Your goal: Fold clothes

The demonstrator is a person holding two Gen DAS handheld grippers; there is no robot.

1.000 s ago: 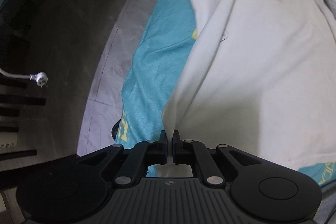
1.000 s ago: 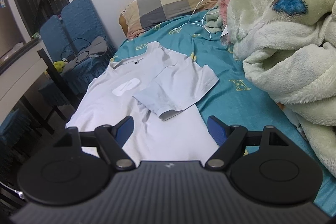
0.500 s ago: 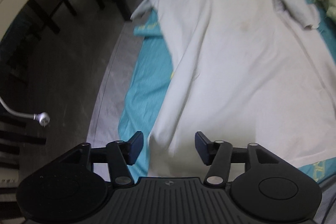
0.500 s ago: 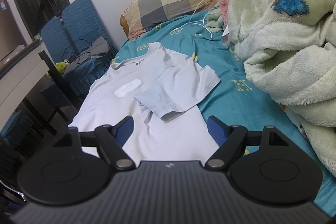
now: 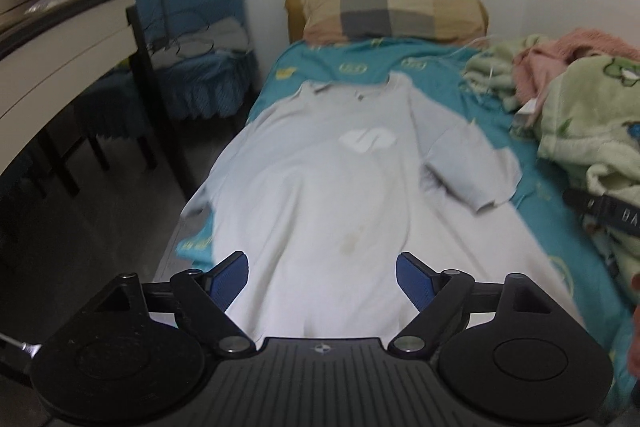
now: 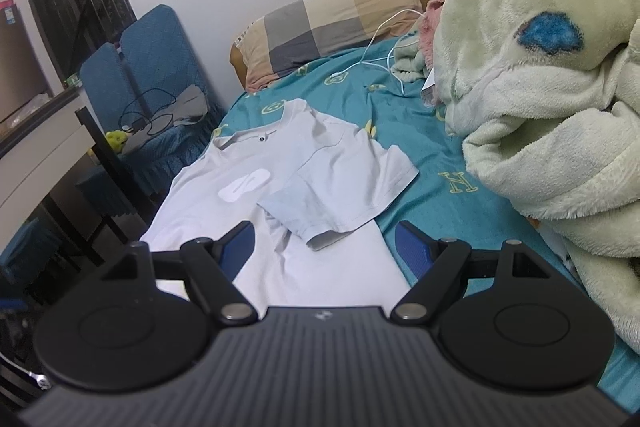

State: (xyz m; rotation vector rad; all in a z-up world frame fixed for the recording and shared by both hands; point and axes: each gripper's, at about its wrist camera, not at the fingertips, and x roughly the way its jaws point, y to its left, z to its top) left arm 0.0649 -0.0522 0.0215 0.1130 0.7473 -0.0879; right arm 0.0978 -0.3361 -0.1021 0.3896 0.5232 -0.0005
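Note:
A white T-shirt (image 5: pixel 328 199) with a white chest logo lies face up along the teal bed, collar toward the pillow. It also shows in the right wrist view (image 6: pixel 280 195). Its right sleeve (image 6: pixel 344 195) is folded in toward the body; its left edge hangs over the bed's left side. My left gripper (image 5: pixel 322 277) is open and empty, raised above the shirt's hem end. My right gripper (image 6: pixel 324 247) is open and empty, above the lower right part of the shirt.
A checked pillow (image 5: pixel 384 11) lies at the bed's head. A heap of green and pink blankets (image 6: pixel 540 99) fills the bed's right side, with a white cable (image 6: pixel 384 43) near it. Blue chairs (image 5: pixel 192 27) and a desk (image 5: pixel 60 43) stand left of the bed (image 6: pixel 424 131).
My left gripper let go of the shirt's lower left corner, opened wide, and lifted and tilted up to face the whole bed. The right gripper stayed almost still.

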